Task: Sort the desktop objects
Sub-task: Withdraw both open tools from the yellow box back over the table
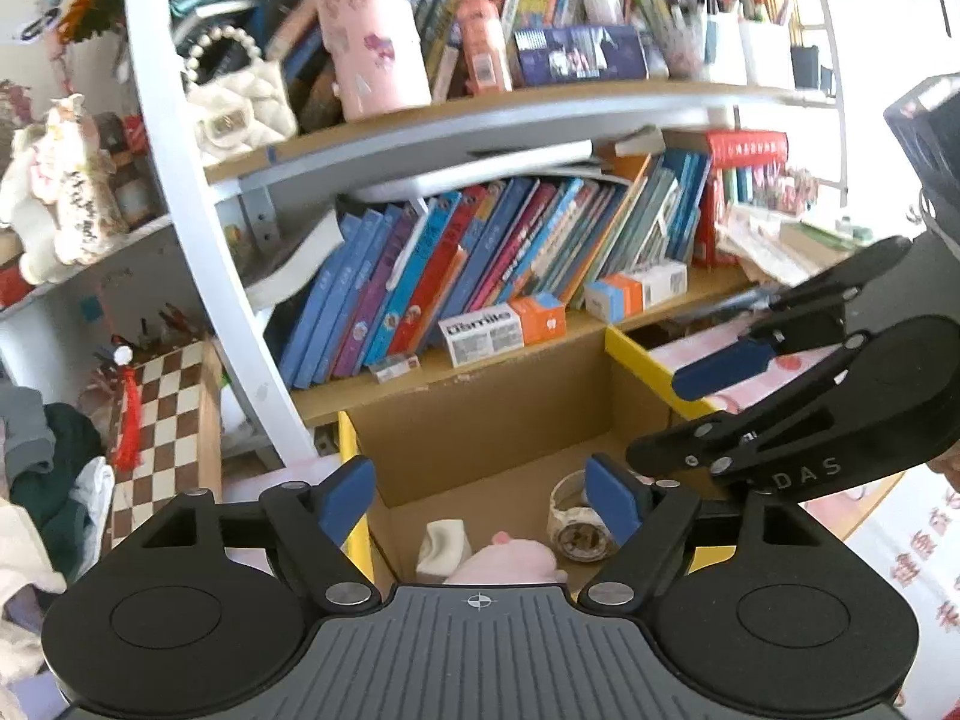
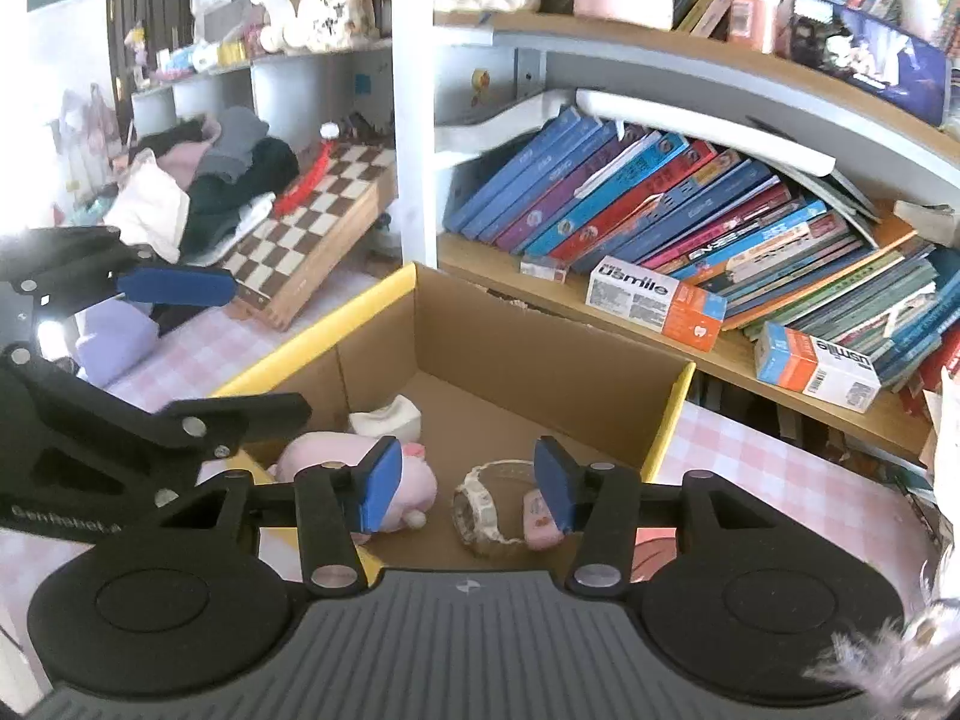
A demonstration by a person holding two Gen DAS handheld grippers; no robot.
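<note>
An open cardboard box [image 2: 528, 348] with yellow-edged flaps stands on the pink checked desk. In it lie a pink plush toy [image 2: 336, 462], a white watch [image 2: 480, 504], a small pink item [image 2: 543, 519] and a white lump [image 2: 384, 417]. My right gripper [image 2: 468, 489] is open and empty just above the box's near side. My left gripper [image 1: 477, 498] is open and empty over the same box [image 1: 480, 420], above the plush [image 1: 510, 558] and watch [image 1: 579, 525]. Each gripper shows in the other's view, at the side.
A bookshelf [image 2: 690, 204] with leaning books and toothpaste boxes [image 2: 654, 303] stands right behind the box. A chessboard case [image 2: 312, 228] and a pile of clothes [image 2: 204, 180] lie to the left. A lilac soft thing [image 2: 114, 336] sits on the desk at left.
</note>
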